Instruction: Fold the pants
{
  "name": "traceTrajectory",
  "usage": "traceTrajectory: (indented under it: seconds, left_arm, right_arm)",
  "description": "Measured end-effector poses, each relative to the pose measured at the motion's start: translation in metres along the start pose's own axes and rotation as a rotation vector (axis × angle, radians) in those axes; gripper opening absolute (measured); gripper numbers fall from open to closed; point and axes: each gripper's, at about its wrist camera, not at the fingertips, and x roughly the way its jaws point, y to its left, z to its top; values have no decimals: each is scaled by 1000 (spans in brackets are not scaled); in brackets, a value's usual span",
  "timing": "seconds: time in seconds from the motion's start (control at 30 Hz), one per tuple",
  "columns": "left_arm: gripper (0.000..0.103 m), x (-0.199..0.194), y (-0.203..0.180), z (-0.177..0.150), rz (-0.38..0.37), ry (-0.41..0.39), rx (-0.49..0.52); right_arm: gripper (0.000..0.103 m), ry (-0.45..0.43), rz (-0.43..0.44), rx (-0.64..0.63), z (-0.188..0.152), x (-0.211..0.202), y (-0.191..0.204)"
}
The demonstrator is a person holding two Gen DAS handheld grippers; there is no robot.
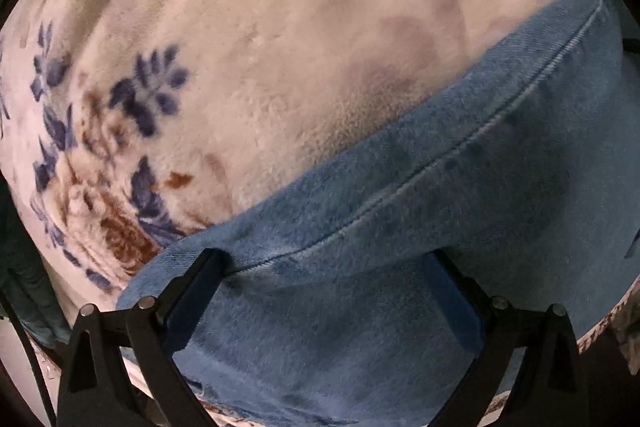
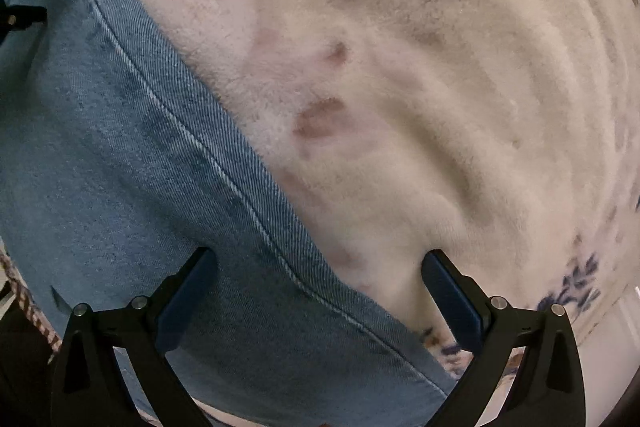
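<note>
Blue denim pants (image 1: 420, 227) lie on a cream fleece blanket (image 1: 260, 27). In the left wrist view they fill the lower right, with a stitched seam running diagonally. My left gripper (image 1: 324, 263) is open, its jaws wide apart just above the denim near its folded edge. In the right wrist view the pants (image 2: 120, 167) fill the left side, seam running down to the right. My right gripper (image 2: 320, 263) is open and straddles the edge of the denim, left finger (image 2: 188, 291) over denim, right finger (image 2: 452, 291) over blanket (image 2: 440, 87).
The blanket has a blue and brown flower print (image 1: 120, 147) at the left of the left wrist view and faint brownish marks (image 2: 320, 119). The other gripper's black tip (image 2: 20, 17) shows at the far left of the right wrist view.
</note>
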Motion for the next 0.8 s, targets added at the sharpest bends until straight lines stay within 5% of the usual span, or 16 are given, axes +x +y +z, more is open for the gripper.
traceTrajectory:
  seconds: [0.1, 0.17, 0.2, 0.27, 0.33, 0.43, 0.7, 0.8]
  left_arm:
    - [91, 3, -7, -2, -9, -40, -2]
    - [73, 0, -15, -6, -7, -72, -5]
    - [67, -2, -17, -8, 0, -88, -8]
    - [37, -6, -19, -13, 21, -102, -51]
    - [17, -11, -17, -19, 40, -114, -99]
    - [7, -22, -17, -35, 28, -175, -160]
    - [6, -46, -32, -104, -24, -336, -305]
    - [2, -44, -46, -147, -159, -372, -380]
  right_arm:
    - [88, -6, 28, -11, -7, -3, 0]
    - [76, -17, 34, -20, -13, -7, 2]
    - [67, -20, 40, -21, -16, -9, 2]
    - [48, -32, 51, -12, -25, -14, 0]
    - [13, -46, 35, -4, -37, -15, 1]
    - [9, -102, 65, 48, -62, -25, -3]
    - [8, -243, 49, 76, -155, -64, 30]
    - [8, -291, 56, 110, -193, -72, 51]
